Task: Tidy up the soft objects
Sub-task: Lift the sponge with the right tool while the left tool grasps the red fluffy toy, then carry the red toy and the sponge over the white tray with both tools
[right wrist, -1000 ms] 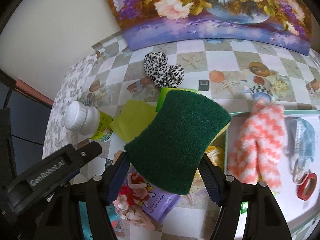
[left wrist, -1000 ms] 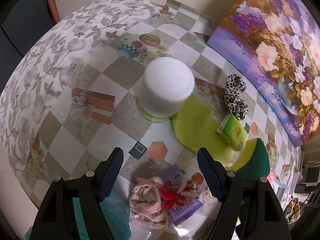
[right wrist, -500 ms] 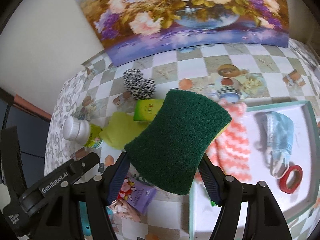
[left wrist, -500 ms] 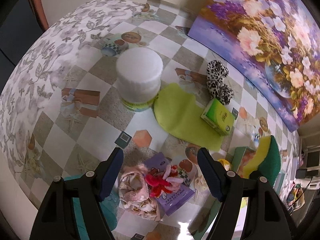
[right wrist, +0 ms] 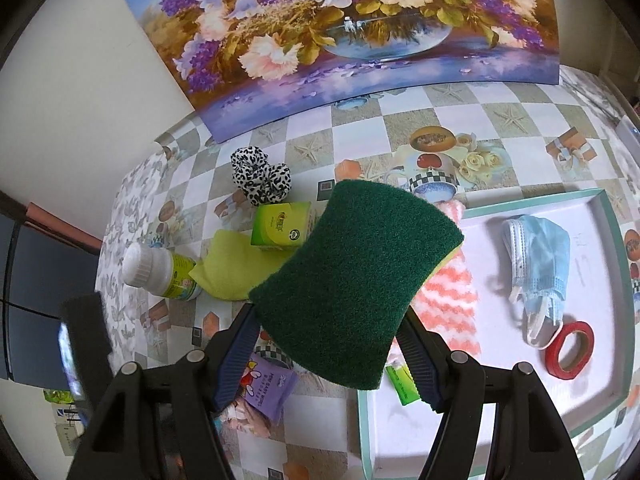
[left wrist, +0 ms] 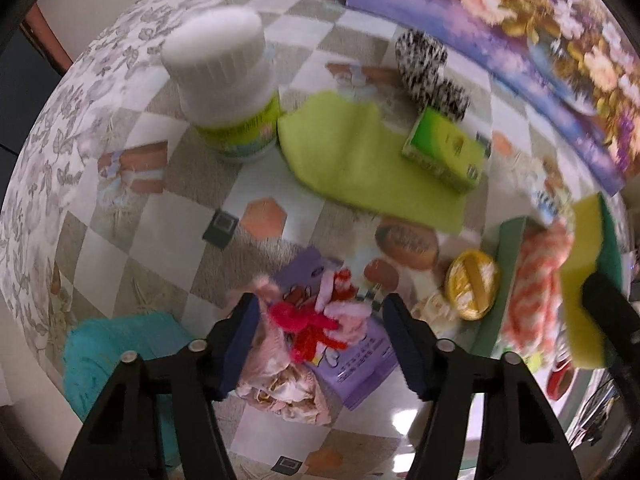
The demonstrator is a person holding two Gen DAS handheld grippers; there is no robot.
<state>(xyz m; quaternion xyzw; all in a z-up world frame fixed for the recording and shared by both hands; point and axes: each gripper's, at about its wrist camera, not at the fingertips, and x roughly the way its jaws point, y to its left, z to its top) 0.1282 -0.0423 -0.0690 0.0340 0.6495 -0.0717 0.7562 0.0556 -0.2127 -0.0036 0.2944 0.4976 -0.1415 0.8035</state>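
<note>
Comparing with a second ago, my left gripper (left wrist: 318, 334) has dropped closer over the front left part of the bench (left wrist: 120, 184), and the white-capped bottle (left wrist: 228, 88) has slid up and left in its view. Its jaws are closing; the red and pink fuzzy toy (left wrist: 316, 324) lies between them, on the purple wipes pack (left wrist: 352, 364), and I cannot see the pads pressing it. A crumpled pink cloth (left wrist: 280, 384) sits just beside the left jaw, a teal cloth (left wrist: 120, 344) further left.

My right gripper (right wrist: 326, 352) stays clenched on the green and yellow sponge (right wrist: 356, 280), now carried over the left rim of the tray (right wrist: 616, 232), above the orange and white striped cloth (right wrist: 448, 292). A blue face mask (right wrist: 540, 264) and red tape roll (right wrist: 570, 350) lie inside the tray.

Writing: the wipes pack reads something like "baby wipes"; the green box (right wrist: 280, 226) print is too small.
</note>
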